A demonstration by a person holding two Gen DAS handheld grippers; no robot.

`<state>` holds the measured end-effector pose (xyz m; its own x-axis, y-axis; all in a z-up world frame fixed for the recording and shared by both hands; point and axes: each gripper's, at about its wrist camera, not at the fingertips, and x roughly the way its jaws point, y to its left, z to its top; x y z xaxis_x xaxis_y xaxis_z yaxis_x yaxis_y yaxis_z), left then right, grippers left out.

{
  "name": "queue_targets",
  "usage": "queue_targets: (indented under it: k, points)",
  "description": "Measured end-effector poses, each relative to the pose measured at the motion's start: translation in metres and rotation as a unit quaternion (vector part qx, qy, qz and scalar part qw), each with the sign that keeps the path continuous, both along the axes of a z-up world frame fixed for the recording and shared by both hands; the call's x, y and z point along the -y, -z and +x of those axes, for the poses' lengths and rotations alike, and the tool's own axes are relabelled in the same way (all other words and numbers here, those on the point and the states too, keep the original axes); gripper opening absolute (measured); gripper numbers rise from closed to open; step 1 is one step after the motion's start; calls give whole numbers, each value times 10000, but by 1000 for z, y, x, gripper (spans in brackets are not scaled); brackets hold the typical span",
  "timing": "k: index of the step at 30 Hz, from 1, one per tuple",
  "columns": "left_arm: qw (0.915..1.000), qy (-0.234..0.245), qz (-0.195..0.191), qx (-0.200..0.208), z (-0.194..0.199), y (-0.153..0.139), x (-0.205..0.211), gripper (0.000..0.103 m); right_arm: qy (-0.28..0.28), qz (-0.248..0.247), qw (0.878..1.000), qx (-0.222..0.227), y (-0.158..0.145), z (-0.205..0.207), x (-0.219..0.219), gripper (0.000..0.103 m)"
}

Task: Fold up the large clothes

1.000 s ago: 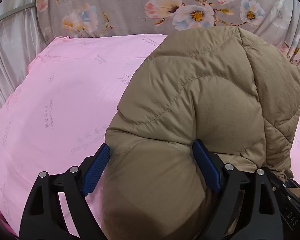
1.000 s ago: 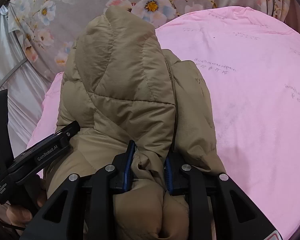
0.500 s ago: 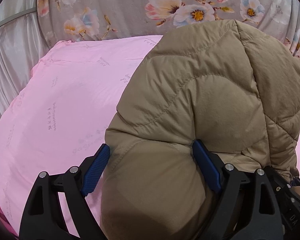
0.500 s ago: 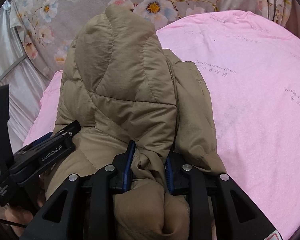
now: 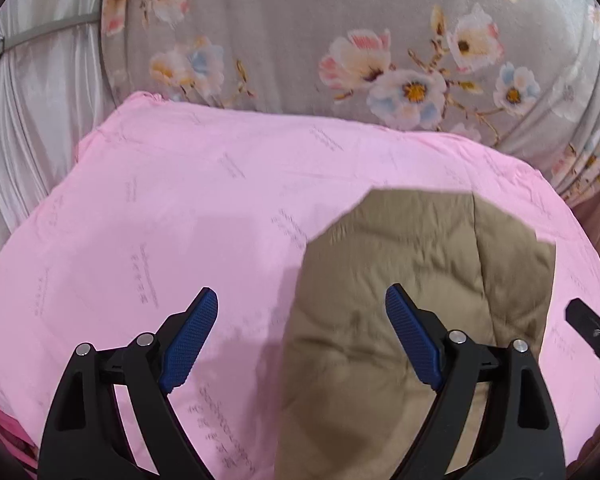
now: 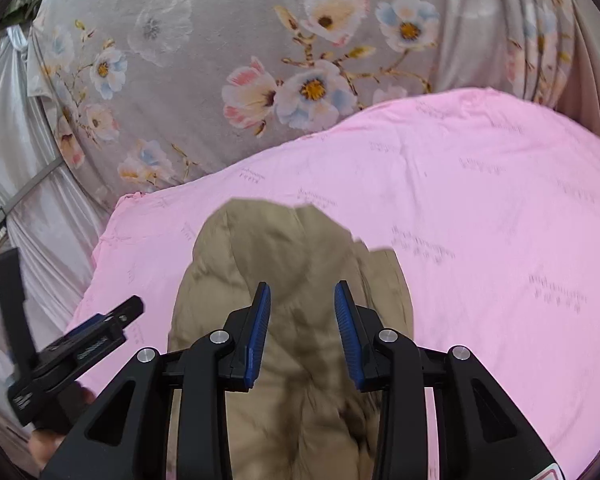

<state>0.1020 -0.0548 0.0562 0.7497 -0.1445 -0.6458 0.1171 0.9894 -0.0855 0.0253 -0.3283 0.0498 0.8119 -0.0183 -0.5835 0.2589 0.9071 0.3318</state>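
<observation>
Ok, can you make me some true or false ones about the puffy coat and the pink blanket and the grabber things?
1. The coat is tan. True.
2. The coat lies on a blue blanket. False: the blanket is pink.
3. The left hand-held gripper squeezes the coat. False: its pads stand wide apart, clear of it.
4. The cloth behind the blanket has flowers. True.
5. The right hand-held gripper is clamped shut. False: its jaws are opening, the coat lying loose below.

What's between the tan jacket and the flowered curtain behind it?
Only bare pink bedding separates the tan jacket from the flowered curtain; both wrist views show it.
</observation>
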Motion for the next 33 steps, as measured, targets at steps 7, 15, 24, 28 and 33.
queue_targets:
  k: [7,15,24,28,33]
  points:
    - [9998,16,179,-86,35,0,26,84,344,-10,9978,-563,28,74,14,36]
    - [9972,120,410,-606,73,55,65,85,564,-22,9935,-993,81,99,37,34]
    - [9971,133,277,-695,85,83,75,93,527,134,9930,-1046,111,109,52,34]
    - [9974,94,461,-549,85,89,84,93,483,109,9932,-1056,115,111,53,34]
    - [9975,83,582,-404,86,94,89,93,461,172,9936,-1015,118,113,56,34]
